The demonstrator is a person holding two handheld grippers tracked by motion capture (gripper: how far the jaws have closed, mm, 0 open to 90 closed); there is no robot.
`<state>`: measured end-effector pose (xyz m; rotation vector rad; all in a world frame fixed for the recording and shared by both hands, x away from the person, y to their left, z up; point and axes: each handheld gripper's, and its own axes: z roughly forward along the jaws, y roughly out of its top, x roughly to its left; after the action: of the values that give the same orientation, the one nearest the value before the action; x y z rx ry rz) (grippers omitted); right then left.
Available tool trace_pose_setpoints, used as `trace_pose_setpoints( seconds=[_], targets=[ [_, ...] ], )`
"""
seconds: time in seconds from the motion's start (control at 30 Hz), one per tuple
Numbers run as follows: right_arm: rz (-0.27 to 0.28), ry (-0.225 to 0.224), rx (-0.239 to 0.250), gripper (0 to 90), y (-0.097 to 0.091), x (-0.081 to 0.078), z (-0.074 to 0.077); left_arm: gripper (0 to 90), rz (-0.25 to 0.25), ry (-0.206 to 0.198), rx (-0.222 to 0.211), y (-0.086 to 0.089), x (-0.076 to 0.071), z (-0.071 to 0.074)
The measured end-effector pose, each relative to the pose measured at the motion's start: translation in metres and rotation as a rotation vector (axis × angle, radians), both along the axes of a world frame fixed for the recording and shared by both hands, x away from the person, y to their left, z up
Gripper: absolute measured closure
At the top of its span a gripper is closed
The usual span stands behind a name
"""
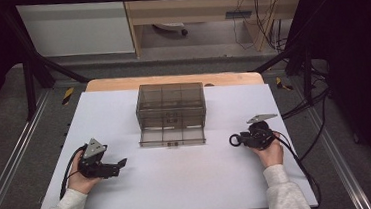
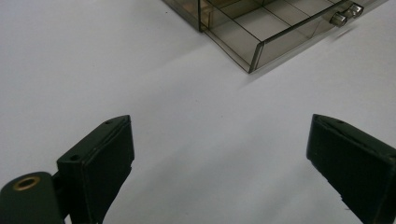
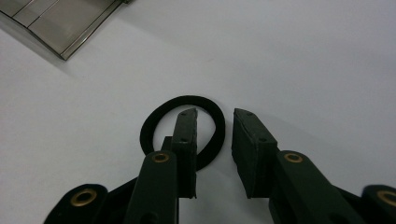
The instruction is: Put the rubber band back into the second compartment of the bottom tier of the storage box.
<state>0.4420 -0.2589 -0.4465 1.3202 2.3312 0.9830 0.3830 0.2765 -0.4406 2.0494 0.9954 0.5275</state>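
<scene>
Closing on flat black rubber ring [image 3: 182,132] lying on white tabletop [image 1: 179,175] | right gripper [image 3: 215,116]: one jaw inside ring, other outside, narrow gap, rim not yet pinched | left gripper [image 2: 219,154]: jaws wide apart, empty | next, likely: pinch rim, lift toward smoky clear plastic drawer box [image 1: 170,105], its bottom drawer pulled out.

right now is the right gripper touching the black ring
Cannot tell. In the right gripper view the right gripper straddles the ring's band, one jaw inside it and one outside, but neither contact nor a gap shows plainly.
</scene>
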Motion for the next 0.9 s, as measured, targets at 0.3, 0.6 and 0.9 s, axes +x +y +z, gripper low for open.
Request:
trace_pose_setpoints(
  seconds=[0.3,0.6,0.9],
  targets=[
    [-0.002,-0.001,-0.008,74.1,-0.0001,-0.0003,0.0002,7.6,-0.001,0.000,0.001,-0.0001,0.0000,-0.0001],
    [0.002,0.001,-0.010,77.2,-0.0001,-0.0005,0.0003,7.7,-0.001,0.001,0.002,-0.0005,0.0000,-0.0003],
    [-0.001,0.003,-0.012,81.0,-0.0002,-0.0005,0.0005,7.9,-0.002,0.001,0.003,-0.0007,-0.0001,-0.0004]
  ],
)
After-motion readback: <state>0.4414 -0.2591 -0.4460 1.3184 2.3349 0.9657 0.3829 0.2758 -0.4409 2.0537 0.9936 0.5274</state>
